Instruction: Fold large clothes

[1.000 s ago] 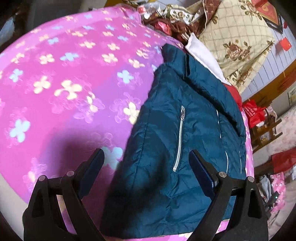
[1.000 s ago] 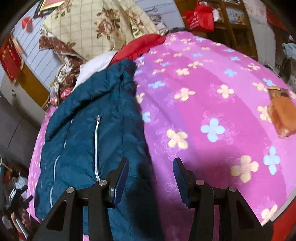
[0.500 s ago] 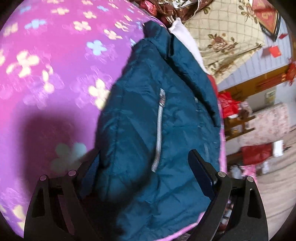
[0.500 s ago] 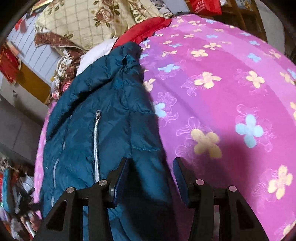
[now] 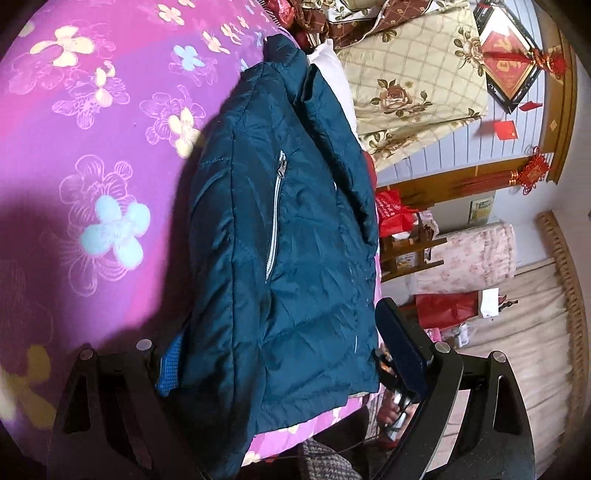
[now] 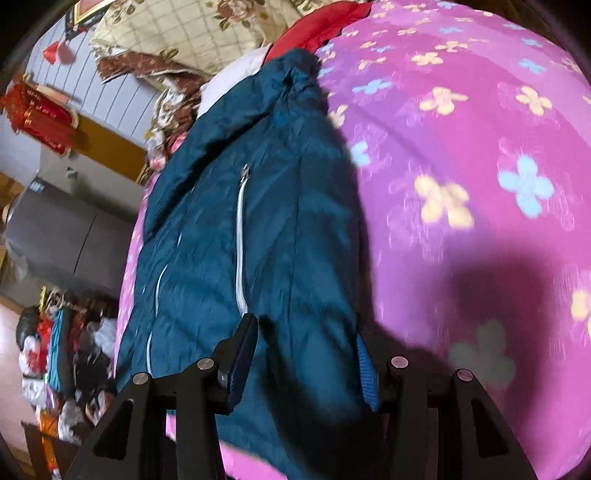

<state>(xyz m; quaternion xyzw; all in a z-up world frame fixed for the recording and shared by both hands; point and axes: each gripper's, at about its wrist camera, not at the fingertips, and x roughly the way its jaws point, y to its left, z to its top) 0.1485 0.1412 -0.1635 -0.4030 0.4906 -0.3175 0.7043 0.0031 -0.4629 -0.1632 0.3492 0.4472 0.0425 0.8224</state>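
jacket (image 5: 288, 236): dark teal puffer, quilted stitch lines, crinkly shiny shell, folded lengthwise into a long narrow bundle
jacket zip (image 5: 275, 218): silver pocket zipper running along the top face, slider at the far end; a second thin pale zip line shows nearer the bed edge in my right view
jacket collar (image 5: 284, 51): bunched, at the far end toward the pillows
jacket place: lies on the pink flowered bedspread (image 5: 92, 129) along the bed's edge, near hem toward me, far end touching a white cloth (image 5: 332, 70) and a red cloth (image 6: 317, 26)
my left gripper (image 5: 280, 354): spread wide, jacket hem between the fingers; left finger (image 5: 170, 365) sits right at the folded edge, right finger (image 5: 400, 347) is off the bed edge and clear of the fabric, no pinch
my right gripper (image 6: 303, 362): part open, straddling the near folded edge of the jacket; fabric fills the gap between the blue pads, frame is blurred, cannot tell if they press it
pillow (image 5: 417, 77): cream grid with roses, beyond the collar
shadow: dark gripper shadows on the bedspread beside the jacket
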